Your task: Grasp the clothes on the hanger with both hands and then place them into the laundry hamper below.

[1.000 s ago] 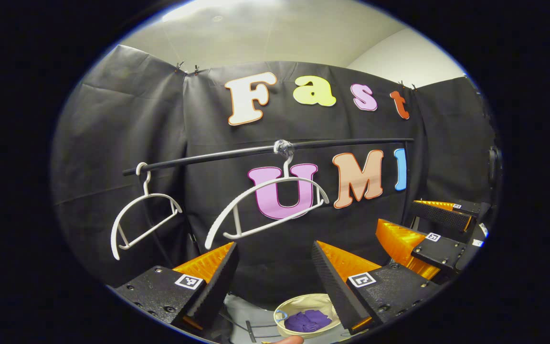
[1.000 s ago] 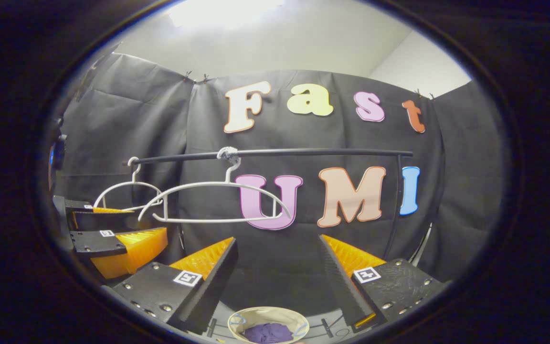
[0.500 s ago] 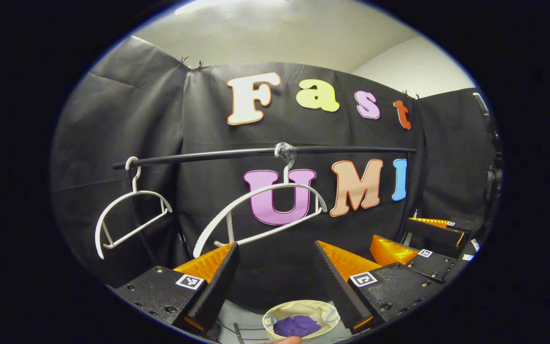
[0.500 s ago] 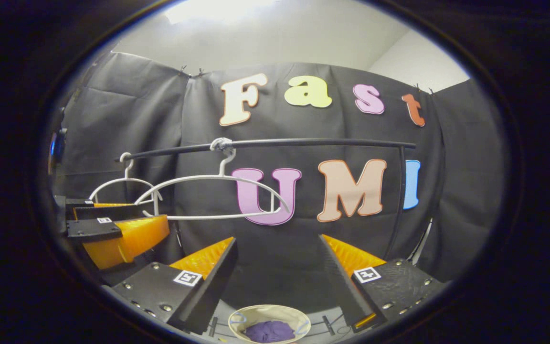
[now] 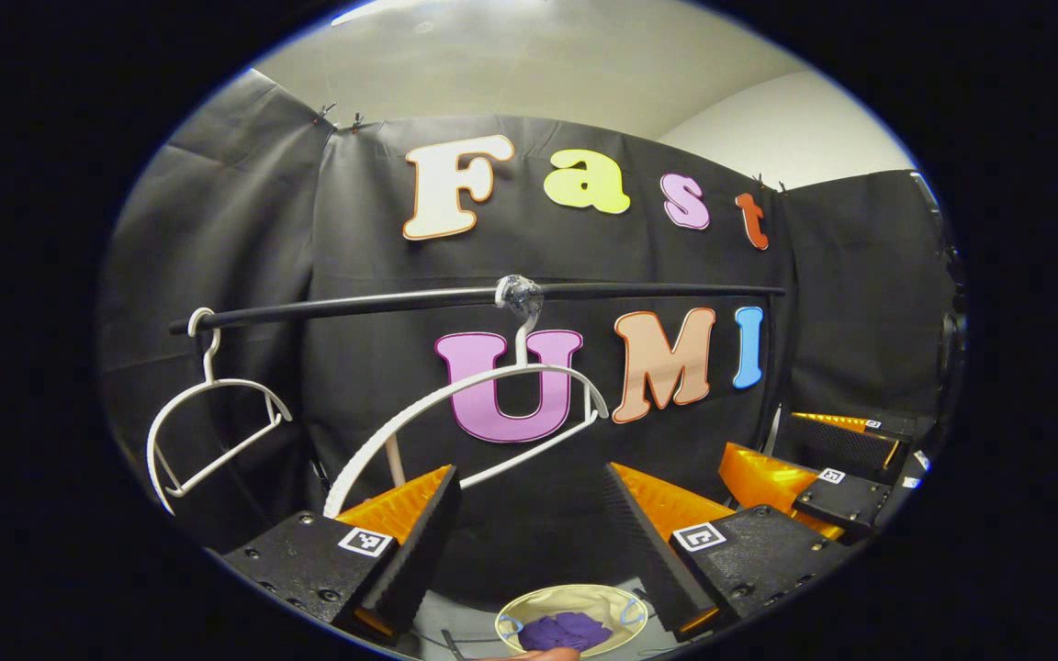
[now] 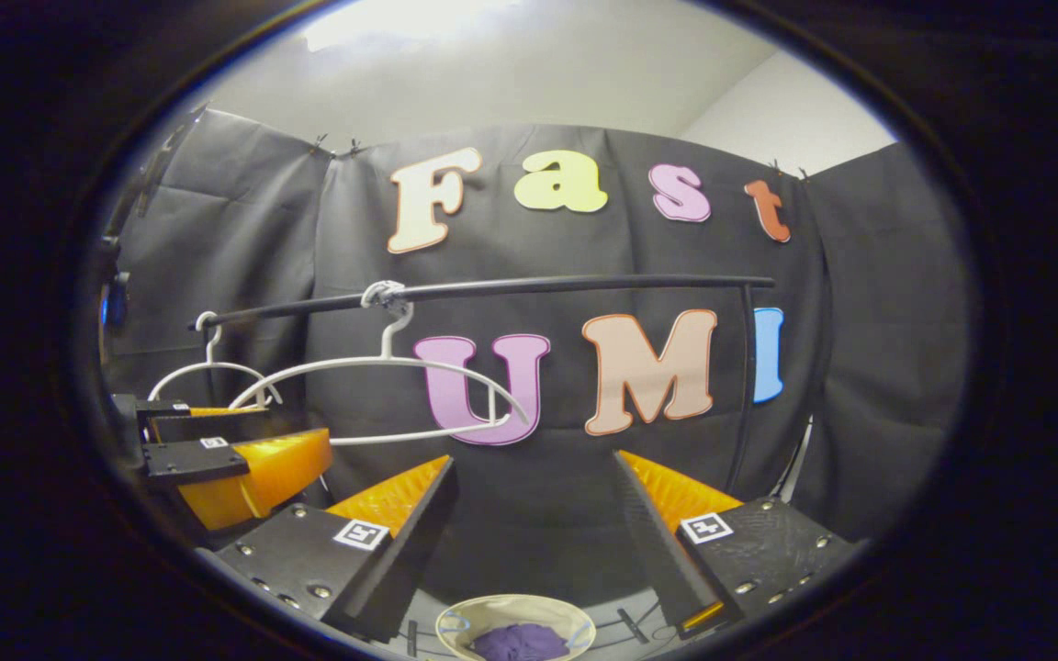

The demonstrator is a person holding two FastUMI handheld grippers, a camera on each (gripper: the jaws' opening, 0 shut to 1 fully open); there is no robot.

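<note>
Purple clothes (image 5: pixel 566 630) lie bunched inside a round cream laundry hamper (image 5: pixel 529 604) on the floor below; the right gripper view has the clothes (image 6: pixel 516 641) and hamper (image 6: pixel 515 609) at its bottom edge too. Two bare white hangers (image 5: pixel 469 404) (image 5: pixel 208 422) hang on a black rail (image 5: pixel 455 297). My left gripper (image 5: pixel 529 482) stands open with nothing between its fingers, high above the hamper. My right gripper (image 6: pixel 534 473) is open and holds nothing as well. Each gripper also appears beside the other, the right gripper (image 5: pixel 818 459) at the right and the left gripper (image 6: pixel 221 450) at the left.
The rail (image 6: pixel 492 290) stands on a black upright post (image 6: pixel 742 386) at the right. The black cloth wall hangs close behind it. Black stand feet (image 6: pixel 630 626) lie on the grey floor around the hamper. A fingertip (image 5: pixel 538 654) shows at the bottom edge.
Both views have swung a little to the right, so the rail and hangers sit further left. The clothes stay in the hamper and both grippers stay open.
</note>
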